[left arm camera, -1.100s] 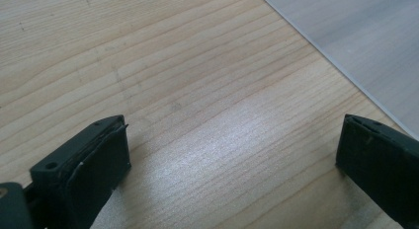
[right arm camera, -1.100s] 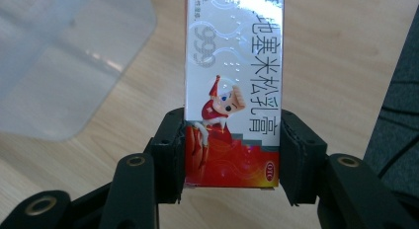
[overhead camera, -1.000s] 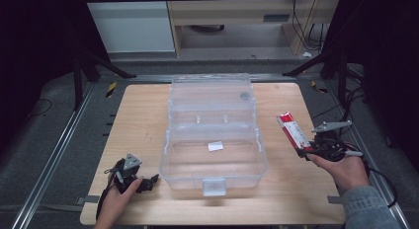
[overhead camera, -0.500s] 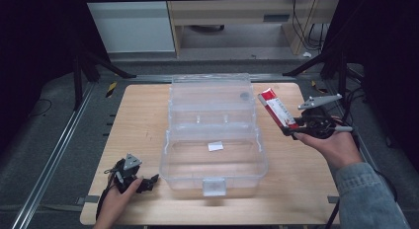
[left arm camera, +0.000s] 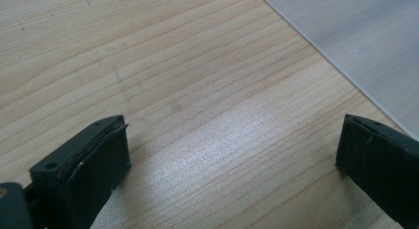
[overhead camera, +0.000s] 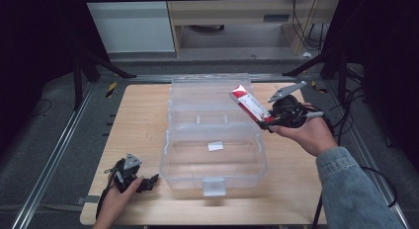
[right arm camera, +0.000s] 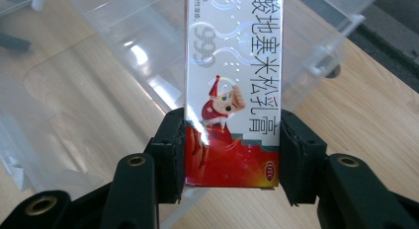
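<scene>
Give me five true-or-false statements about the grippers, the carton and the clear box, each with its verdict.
1. The right gripper clamps a red and white cardboard carton. True.
2. The carton lies flat on the light wooden table. False: it is held in the air over the clear plastic storage box.
3. The left gripper is open. True.
4. The left gripper holds a bottle. False: nothing is between its jaws.
5. The clear box is open. True.

red-white box [right arm camera: 232, 91], "999", Chinese characters
</scene>
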A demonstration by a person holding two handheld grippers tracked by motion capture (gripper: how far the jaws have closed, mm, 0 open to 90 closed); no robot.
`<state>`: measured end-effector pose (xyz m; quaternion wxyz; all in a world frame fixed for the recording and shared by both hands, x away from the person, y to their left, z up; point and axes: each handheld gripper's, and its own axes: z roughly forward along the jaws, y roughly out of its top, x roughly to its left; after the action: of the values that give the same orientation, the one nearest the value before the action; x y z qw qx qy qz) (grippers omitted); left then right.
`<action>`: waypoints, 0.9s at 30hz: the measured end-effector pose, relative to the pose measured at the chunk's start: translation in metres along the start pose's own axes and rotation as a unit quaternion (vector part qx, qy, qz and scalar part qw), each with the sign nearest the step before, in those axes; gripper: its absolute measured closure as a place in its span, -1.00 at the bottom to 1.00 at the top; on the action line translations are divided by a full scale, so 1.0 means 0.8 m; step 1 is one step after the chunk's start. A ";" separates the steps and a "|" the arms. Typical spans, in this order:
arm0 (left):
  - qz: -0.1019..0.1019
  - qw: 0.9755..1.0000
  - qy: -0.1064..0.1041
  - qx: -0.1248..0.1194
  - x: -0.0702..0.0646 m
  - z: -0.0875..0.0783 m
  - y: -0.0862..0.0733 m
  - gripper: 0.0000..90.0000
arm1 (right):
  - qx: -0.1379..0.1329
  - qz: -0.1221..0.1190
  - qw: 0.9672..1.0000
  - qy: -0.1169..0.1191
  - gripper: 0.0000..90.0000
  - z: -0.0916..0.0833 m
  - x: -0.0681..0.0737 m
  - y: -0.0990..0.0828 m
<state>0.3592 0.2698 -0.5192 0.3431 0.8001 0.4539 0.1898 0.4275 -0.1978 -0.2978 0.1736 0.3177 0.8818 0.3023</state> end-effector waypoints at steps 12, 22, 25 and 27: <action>0.002 1.000 0.000 0.001 0.001 0.000 0.000 -1.00 | 0.042 -0.069 0.996 0.041 0.15 0.032 0.045 0.038; 0.001 1.000 -0.001 -0.001 0.001 0.001 0.001 -1.00 | 0.054 -0.104 0.992 0.047 0.15 0.036 0.065 0.060; 0.001 1.000 -0.001 -0.001 0.001 0.001 0.001 -1.00 | 0.060 -0.112 0.991 0.051 0.15 0.043 0.071 0.061; 0.001 1.000 -0.002 -0.001 0.001 0.001 0.001 -1.00 | 0.065 -0.120 0.989 0.052 0.15 0.048 0.075 0.062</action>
<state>0.3605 0.2698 -0.5192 0.3441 0.8009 0.4521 0.1892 0.4251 -0.1112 -0.3017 0.1414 0.2046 0.9391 0.2372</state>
